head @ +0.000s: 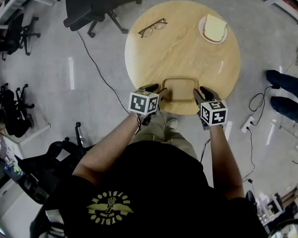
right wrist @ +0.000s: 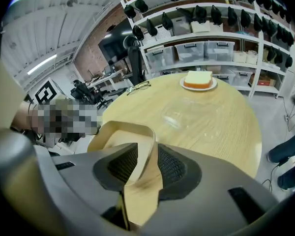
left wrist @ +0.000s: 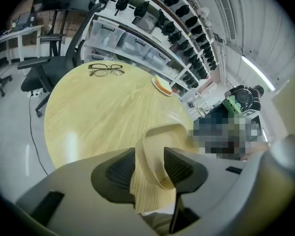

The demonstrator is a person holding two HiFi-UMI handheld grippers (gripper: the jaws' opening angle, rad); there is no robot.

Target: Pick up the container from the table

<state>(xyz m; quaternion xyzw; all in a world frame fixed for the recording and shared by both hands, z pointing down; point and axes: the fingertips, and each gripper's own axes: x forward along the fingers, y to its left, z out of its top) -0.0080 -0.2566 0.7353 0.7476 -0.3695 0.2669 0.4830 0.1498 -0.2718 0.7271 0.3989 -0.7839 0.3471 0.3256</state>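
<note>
A tan, shallow rectangular container (head: 179, 89) sits at the near edge of the round wooden table (head: 184, 48). My left gripper (head: 157, 91) is at the container's left end and is open, with the container's rounded corner wall (left wrist: 160, 146) standing between its jaws. My right gripper (head: 202, 93) is at the right end, also open, and the thin rim (right wrist: 122, 132) runs up between its two pads (right wrist: 173, 167) with a little gap on each side. In the gripper views the left gripper (left wrist: 150, 170) and right gripper (right wrist: 146, 165) both straddle the wall.
A pair of glasses (head: 152, 28) lies at the table's far left. A plate with a slice of bread (head: 213, 29) is at the far right. A black office chair (head: 97, 6) stands beyond the table. Someone's dark shoes (head: 288, 94) and a power strip (head: 247, 124) are on the floor at right.
</note>
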